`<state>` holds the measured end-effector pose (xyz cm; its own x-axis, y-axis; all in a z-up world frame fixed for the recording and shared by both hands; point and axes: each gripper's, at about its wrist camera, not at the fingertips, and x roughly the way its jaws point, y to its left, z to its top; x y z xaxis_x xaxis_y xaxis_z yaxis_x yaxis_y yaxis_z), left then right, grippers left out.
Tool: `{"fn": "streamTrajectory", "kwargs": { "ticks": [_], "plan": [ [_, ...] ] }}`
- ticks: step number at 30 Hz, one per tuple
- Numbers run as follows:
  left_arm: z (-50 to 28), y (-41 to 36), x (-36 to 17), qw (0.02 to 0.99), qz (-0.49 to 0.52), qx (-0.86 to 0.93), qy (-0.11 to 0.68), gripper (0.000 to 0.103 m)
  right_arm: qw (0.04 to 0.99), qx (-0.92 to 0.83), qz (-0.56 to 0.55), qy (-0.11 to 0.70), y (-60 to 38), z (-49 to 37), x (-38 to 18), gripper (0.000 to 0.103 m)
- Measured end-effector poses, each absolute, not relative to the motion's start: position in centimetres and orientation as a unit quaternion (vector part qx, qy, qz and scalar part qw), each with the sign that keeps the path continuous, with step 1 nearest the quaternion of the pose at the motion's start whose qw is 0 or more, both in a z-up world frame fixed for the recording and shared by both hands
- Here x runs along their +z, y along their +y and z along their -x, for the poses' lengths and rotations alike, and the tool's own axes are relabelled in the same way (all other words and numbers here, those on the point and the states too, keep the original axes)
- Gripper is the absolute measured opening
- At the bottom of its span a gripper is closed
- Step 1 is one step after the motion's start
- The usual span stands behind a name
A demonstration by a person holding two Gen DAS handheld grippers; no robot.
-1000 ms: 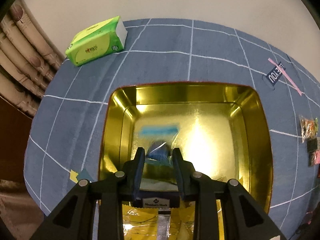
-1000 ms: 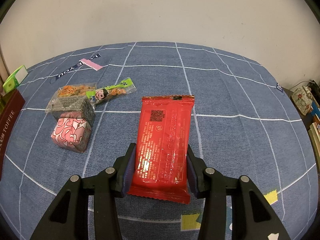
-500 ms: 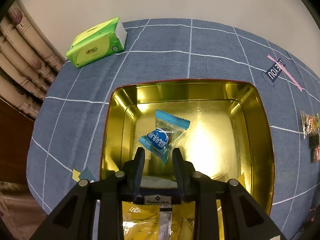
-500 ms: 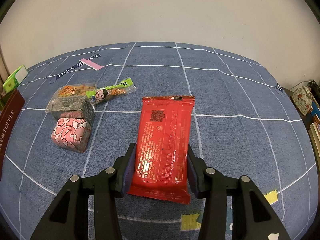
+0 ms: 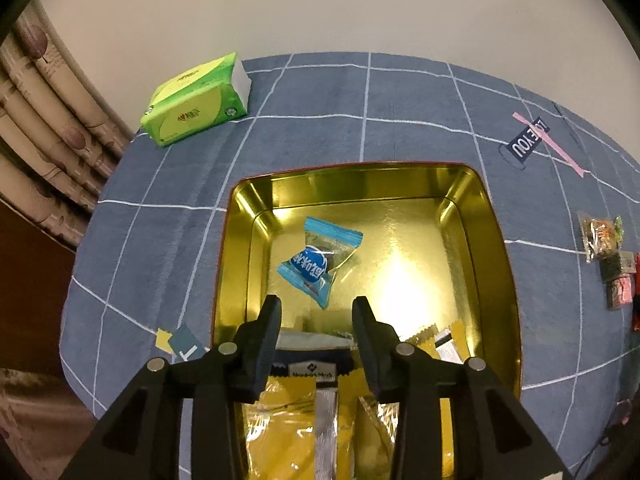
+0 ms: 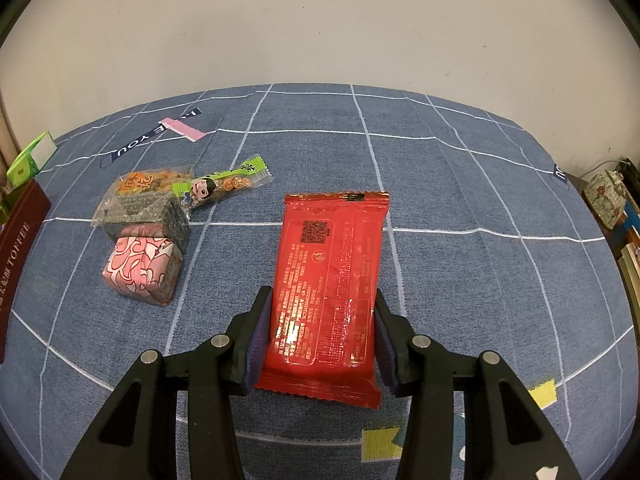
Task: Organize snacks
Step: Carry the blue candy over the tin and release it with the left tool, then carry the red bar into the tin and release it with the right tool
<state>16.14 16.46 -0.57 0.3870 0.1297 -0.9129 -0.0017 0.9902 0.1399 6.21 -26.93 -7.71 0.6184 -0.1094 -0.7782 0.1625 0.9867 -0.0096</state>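
A blue-wrapped candy [image 5: 316, 264] lies loose on the floor of the gold tin [image 5: 496, 240] in the left wrist view. My left gripper [image 5: 317, 302] hangs just above and short of it, its jaws opening with nothing between them. Yellow snack packets [image 5: 292, 420] lie at the tin's near end, under the fingers. In the right wrist view my right gripper [image 6: 323, 296] is shut on a red snack packet [image 6: 332, 264], the pads pressing both long sides near its lower end, low over the blue checked cloth.
A pink wrapped cube [image 6: 140, 276], a clear pack with dark wrapping [image 6: 148, 204] and a green stick snack [image 6: 224, 184] lie left of the red packet. The tin's dark red side [image 6: 20, 240] is at the far left. A green tissue pack [image 5: 196, 100] sits at the table's back left corner.
The left gripper let go of the blue candy, which dropped onto the tin floor; its jaws have widened and it has pulled back a little. The right gripper and red packet have not moved.
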Motion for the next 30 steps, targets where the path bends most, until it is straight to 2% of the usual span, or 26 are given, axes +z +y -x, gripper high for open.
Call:
{"fn": "streamTrajectory", "kwargs": {
  "ticks": [12,14,25,30],
  "plan": [
    [-11.8,18.3,2.1,0.852,-0.041,0.082,0.516,0.041,0.89,-0.09,-0.04,0.445,-26.7,-6.7,-7.5,0.04],
    [-10.8,18.9,2.1,0.852,-0.035,0.088,0.515,0.044,0.888,-0.092,-0.045,0.449,-26.8,-6.8,-7.4,0.04],
    [-6.5,22.7,1.7,0.853,0.016,0.127,0.505,0.044,0.878,-0.107,-0.051,0.464,-26.6,-6.6,-6.8,0.039],
    [-5.5,23.9,1.4,0.852,0.017,0.144,0.503,0.048,0.881,-0.114,-0.062,0.456,-26.2,-5.6,-5.2,0.039]
  ]
}}
